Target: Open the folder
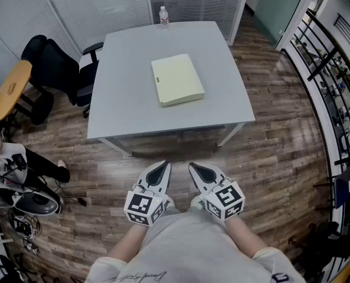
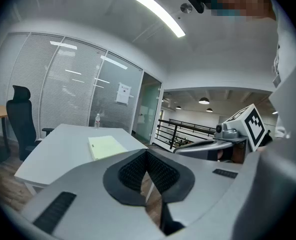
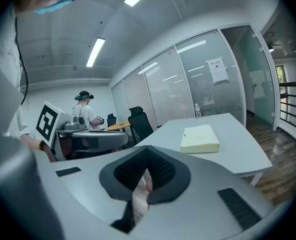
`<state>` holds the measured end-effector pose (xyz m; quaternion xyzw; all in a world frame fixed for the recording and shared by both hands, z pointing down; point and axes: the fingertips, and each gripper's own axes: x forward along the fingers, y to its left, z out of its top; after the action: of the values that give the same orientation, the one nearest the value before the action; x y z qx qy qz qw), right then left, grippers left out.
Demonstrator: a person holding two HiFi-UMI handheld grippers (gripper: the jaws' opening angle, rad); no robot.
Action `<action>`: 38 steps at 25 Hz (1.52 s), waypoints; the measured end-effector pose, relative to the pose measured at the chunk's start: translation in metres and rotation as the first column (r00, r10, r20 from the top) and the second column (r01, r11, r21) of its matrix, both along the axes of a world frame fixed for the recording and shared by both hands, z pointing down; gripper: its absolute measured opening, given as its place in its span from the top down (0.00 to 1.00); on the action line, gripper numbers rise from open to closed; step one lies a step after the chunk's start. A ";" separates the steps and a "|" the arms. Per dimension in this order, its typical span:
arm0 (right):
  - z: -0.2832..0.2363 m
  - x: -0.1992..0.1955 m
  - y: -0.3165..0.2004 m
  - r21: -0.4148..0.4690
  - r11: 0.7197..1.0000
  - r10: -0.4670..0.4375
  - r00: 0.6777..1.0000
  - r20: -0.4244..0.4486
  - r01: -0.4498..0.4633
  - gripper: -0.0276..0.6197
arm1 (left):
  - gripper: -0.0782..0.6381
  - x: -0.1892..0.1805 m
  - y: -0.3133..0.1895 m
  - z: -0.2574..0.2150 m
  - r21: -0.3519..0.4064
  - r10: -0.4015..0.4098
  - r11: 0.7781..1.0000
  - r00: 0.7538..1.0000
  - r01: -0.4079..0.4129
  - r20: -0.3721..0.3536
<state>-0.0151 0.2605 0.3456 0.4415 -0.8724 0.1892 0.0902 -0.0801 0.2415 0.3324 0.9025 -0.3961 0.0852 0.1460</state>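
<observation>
While the left gripper [image 1: 161, 168] and right gripper [image 1: 198, 170] sit low by the person's body, each with jaws together on nothing, no part of the task is done. The table [image 1: 121, 99] stands well ahead, and the folder [image 1: 177, 79] lies flat and closed near its middle, untouched. Left to do, I judge: step up, reach it, lift the cover.

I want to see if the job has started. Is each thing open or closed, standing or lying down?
Folder: closed, lying flat on the table.
Water bottle: upright, at the table's far edge.
Left gripper: fingers shut, empty, short of the table.
Right gripper: fingers shut, empty, short of the table.
Office chair: empty, beside the table.
</observation>
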 end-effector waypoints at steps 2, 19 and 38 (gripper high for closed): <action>0.000 0.002 0.001 -0.002 1.000 0.004 1.000 -0.003 -0.004 0.92 | 0.88 0.002 0.001 -0.001 -0.002 0.002 1.000 1.000 -0.002 -0.006; -0.009 0.015 0.003 0.015 1.000 0.008 0.999 0.040 -0.008 0.92 | 0.88 0.017 0.001 -0.001 -0.011 -0.015 1.000 0.999 0.014 -0.034; 0.005 0.056 0.021 -0.004 0.997 -0.073 0.997 0.037 0.073 0.92 | 0.88 0.055 0.020 0.002 -0.007 -0.087 0.996 0.996 0.087 -0.038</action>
<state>0.0409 0.2820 0.3508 0.4057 -0.8890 0.1961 0.0821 -0.0252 0.2612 0.3348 0.8856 -0.4318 0.0626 0.1594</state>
